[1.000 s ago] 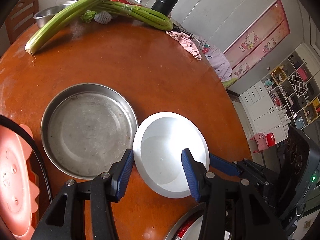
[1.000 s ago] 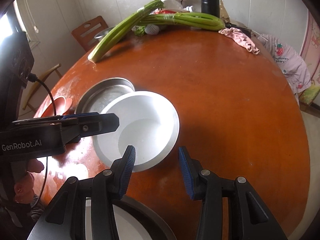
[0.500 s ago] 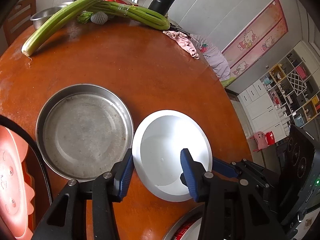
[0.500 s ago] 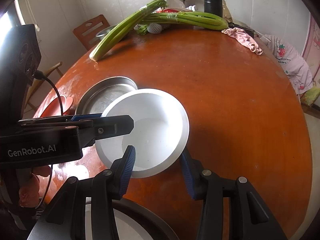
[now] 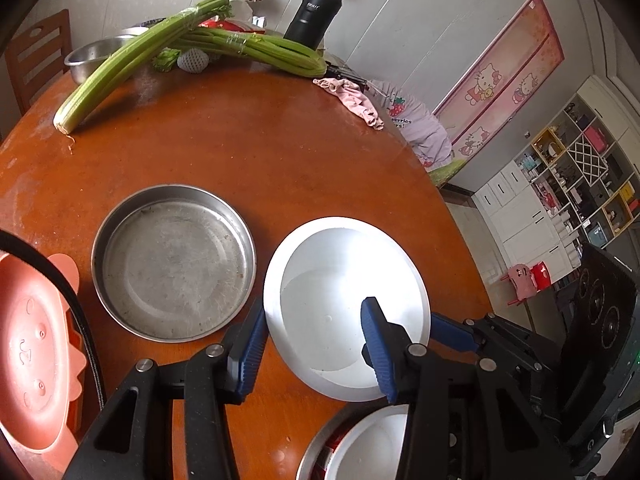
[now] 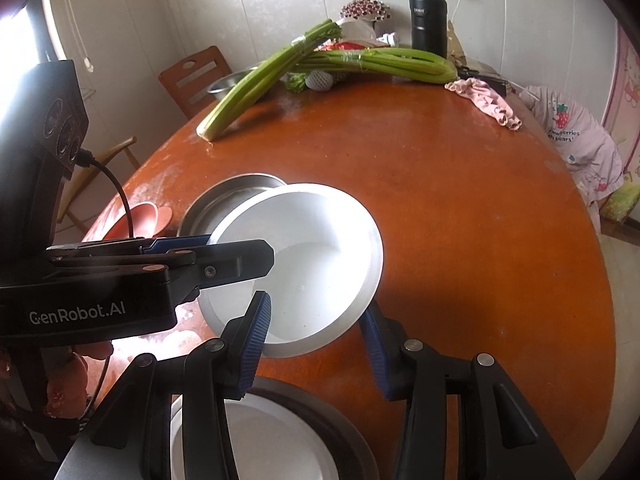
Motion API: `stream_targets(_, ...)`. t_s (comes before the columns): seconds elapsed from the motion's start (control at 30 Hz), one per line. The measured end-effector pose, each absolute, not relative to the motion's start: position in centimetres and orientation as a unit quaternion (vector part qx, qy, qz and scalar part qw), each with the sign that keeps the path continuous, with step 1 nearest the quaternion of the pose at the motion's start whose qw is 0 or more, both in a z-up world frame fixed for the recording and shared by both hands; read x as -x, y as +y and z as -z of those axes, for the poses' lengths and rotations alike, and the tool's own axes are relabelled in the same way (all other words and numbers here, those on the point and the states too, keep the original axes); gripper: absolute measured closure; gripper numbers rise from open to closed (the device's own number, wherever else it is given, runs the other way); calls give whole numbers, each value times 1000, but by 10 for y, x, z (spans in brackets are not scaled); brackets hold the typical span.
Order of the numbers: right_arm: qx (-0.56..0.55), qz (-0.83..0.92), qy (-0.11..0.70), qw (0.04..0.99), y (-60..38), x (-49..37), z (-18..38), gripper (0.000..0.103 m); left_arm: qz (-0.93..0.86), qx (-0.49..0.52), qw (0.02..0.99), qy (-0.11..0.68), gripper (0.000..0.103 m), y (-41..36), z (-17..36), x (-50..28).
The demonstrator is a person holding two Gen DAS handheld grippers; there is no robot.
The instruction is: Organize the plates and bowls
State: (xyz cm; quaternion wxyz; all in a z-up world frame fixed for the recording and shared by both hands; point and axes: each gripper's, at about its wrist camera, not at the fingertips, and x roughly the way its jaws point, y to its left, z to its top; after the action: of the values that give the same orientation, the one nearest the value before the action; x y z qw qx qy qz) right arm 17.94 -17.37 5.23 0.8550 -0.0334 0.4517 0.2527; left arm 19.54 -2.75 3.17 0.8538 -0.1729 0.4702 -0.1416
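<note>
Left claw (image 5: 314, 354) | clamps white plate (image 5: 348, 280) rim | right claw (image 6: 316, 344) | clamps opposite rim | plate tilted beside steel pan (image 5: 174, 262)

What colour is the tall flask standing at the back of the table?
Black flask, with a pale cap; clearest in the right wrist view.

White lettering "GenRobot.AI" runs along the black body of the left gripper (image 6: 236, 256), at nine o'clock in the right wrist view. At three o'clock, a pink garment (image 6: 576, 140) reads "berries" and "bears!" beneath a strawberry.
</note>
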Motion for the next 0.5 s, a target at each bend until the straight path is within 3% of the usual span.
stream_targets(0.5, 30, -257, 410, 874, -187, -135, -87, 55, 155, 159, 870, 439, 56, -37, -66, -146)
